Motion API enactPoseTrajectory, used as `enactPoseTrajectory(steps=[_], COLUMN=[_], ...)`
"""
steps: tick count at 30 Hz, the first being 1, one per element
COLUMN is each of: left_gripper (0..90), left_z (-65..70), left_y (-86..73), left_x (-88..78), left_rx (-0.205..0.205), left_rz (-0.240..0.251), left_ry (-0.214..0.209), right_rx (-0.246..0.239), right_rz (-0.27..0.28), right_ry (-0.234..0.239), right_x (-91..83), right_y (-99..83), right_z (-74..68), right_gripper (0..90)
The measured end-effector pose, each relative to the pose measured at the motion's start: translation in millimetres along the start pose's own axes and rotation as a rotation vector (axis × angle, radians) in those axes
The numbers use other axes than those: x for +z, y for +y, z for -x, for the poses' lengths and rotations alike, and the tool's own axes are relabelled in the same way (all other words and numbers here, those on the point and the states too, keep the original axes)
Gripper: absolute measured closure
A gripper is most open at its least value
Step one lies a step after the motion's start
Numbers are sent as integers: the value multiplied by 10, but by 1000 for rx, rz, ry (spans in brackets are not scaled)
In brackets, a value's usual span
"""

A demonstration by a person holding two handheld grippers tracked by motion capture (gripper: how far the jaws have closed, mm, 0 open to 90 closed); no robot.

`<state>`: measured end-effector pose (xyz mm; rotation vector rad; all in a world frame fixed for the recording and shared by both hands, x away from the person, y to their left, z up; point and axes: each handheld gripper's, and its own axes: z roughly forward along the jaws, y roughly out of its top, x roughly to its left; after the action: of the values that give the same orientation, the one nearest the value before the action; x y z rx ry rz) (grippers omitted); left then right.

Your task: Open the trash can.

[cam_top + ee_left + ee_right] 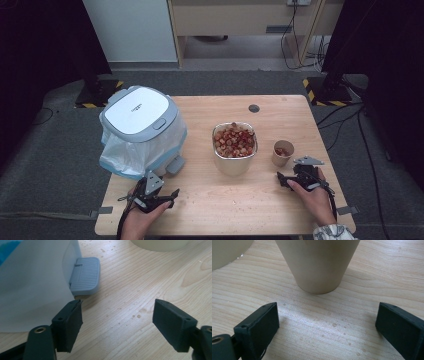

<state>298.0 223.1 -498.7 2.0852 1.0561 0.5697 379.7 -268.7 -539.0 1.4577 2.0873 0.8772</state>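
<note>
While both hands rest at the near edge of the wooden table (210, 200), nothing is yet in hand.

Item, near left: left gripper (172, 194), jaws spread wide and empty, lying low over the tabletop. Its own view looks between the jaws at bare wood, with the bin's grey foot pedal (85, 275) just ahead and to one side.

Item, near right: right gripper (281, 178), jaws likewise parted with nothing between them. Its own view has the small paper cup (318, 263) standing upright straight ahead, close to the jaws but not touched.

Item, middle right: the same cup (283, 152), beige, holding a few reddish pieces, just beside the gripper.

Item, centre: large container (234, 147), cream-walled, heaped with reddish-brown shelled bits, upright, apart from both grippers.

Item, middle left: pedal bin (142, 131), white lid shut, clear liner bag draped over its sides, pedal facing the person.

Item, far: round grommet (254, 108) near the table's back edge; beyond it, dark floor, cables and cabinet bases.

Progress, as judged: barely begun. No item is grasped, the cup sits where it stands, the bin lid is down. Grasping the cup and whatever emptying or transfer follows all remain to do.
</note>
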Motion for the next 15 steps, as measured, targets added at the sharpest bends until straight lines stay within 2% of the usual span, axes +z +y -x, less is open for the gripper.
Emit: enactPoseTrajectory(steps=[8,12,14,15], left_gripper=[284,331,393,464], left_z=[62,94,99,100], left_y=[43,94,127,152], left_x=[3,28,57,79], left_rx=[10,18,18,8], left_rz=[-2,19,35,46], left_ry=[-17,-26,-32,-40], right_rx=[-2,-4,-3,-3], right_rz=[0,0,0,0], right_ry=[2,4,4,4], right_x=[-1,-2,-2,-2], right_y=[-1,-1,-1,-1], right_z=[3,5,5,4], right_gripper=[54,54,54,54])
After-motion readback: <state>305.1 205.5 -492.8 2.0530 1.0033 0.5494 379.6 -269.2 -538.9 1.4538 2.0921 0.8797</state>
